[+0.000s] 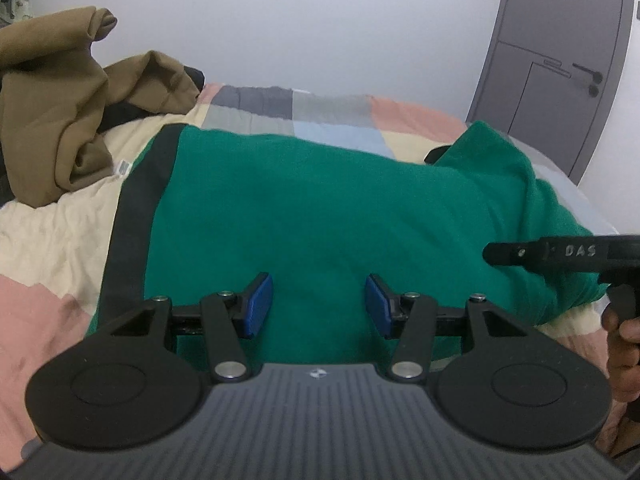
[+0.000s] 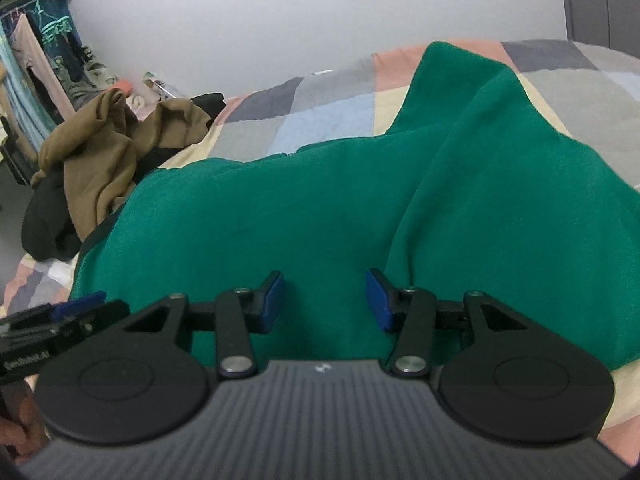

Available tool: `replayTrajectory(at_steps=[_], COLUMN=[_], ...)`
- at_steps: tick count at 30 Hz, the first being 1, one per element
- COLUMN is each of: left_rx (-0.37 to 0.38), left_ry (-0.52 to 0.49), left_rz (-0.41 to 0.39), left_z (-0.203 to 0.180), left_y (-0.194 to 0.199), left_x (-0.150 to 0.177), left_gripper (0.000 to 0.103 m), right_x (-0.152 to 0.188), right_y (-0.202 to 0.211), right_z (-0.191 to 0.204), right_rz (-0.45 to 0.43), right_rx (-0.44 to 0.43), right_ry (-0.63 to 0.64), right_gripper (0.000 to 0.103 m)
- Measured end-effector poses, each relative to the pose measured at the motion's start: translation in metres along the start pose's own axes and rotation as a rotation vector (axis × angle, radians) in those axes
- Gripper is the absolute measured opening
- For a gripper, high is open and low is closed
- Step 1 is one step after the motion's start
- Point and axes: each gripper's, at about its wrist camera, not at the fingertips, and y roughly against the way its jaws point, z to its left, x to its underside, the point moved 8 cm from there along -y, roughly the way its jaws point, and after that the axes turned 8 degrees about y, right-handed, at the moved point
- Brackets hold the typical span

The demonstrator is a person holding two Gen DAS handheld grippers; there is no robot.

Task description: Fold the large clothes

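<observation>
Left tool [image 1: 319,304] and right tool [image 2: 325,300]: jaws spread, empty, above green garment [image 1: 320,208] on patchwork bed [image 1: 336,120]; white wall [image 1: 280,20], apparently grey door [image 1: 560,60].

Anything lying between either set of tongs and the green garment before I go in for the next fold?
Nothing visible. Both the left tongs and the right tongs stand open directly over the green garment, with bare green cloth between the pads. The brown clothes are heaped off to the side on the bed.
</observation>
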Motion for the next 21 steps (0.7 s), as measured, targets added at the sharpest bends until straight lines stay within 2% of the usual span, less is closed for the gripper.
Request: replayTrajectory(at_steps=[6,10,11,12,13,14,17,19,21], left_rx=[-0.003,-0.005,-0.005,-0.004,-0.001,0.003,0.013,0.035,0.071], left_ry=[-0.005,-0.005,-0.003,-0.002,0.005,0.013,0.028,0.092,0.157], left_rz=[0.004,0.008,0.009,0.008,0.009,0.01,0.011,0.002,-0.008], left_z=[-0.001,-0.001,-0.001,-0.002,-0.001,-0.002,0.001,0.007,0.01], left_y=[0.004,0.006,0.007,0.007,0.007,0.008,0.011,0.017,0.025], left_x=[0.001,0.001,0.0,0.001,0.0,0.0,-0.005,-0.011,-0.016], left_gripper=[0.058,0.058,0.058,0.058,0.058,0.058,0.06,0.062,0.065], right_x=[0.0,0.008,0.011,0.013,0.018,0.022,0.035,0.044,0.048], right_y=[0.021,0.046,0.048,0.048,0.049,0.049,0.038,0.025,0.016], right_z=[-0.003,0.005,0.008,0.011,0.014,0.017,0.022,0.018,0.007], right_rz=[-0.001,-0.001,0.008,0.016,0.023,0.028,0.099,0.131,0.128], right_rx=[-0.039,-0.162,-0.197,-0.224,-0.256,-0.279,-0.294,-0.271,-0.265], right_ry=[-0.108,-0.24,-0.275,-0.306,-0.34,-0.366,-0.395,-0.419,-0.481], right_gripper=[0.05,0.051,0.054,0.076,0.088,0.093,0.091,0.091,0.091])
